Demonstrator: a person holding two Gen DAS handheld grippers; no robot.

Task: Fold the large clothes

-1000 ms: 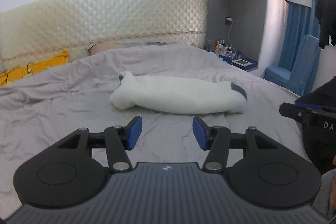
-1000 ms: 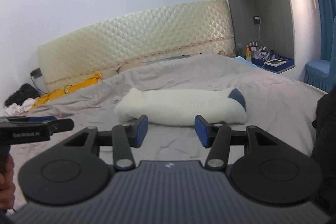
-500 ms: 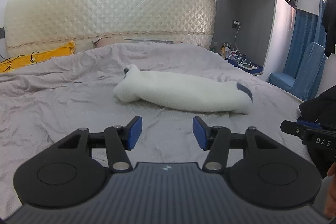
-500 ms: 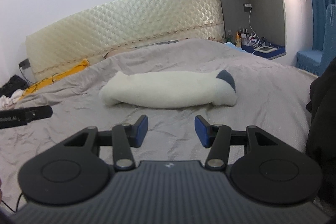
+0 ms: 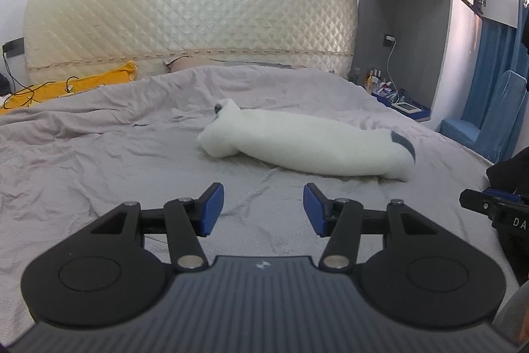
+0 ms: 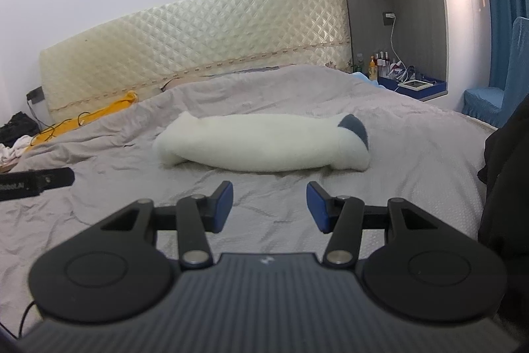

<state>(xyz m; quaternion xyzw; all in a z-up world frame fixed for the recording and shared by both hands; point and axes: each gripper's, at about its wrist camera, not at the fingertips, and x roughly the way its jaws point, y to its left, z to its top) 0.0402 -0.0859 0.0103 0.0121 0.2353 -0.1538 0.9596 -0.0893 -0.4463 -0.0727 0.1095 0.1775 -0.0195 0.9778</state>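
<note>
Both black grippers, left [image 5: 263, 208] and right [image 6: 269, 206], gape empty before the rolled white fleece garment [image 6: 261, 143], which might unroll if nudged carelessly.

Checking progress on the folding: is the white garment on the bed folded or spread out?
Folded, or rolled: the white garment lies as one compact bundle on the grey bedsheet, nothing spread flat.

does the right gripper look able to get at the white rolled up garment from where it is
Probably yes. The right gripper is open and empty, pointed at the white garment, with only bare grey bedsheet between them. It is not touching yet, so it would need to move forward.
</note>
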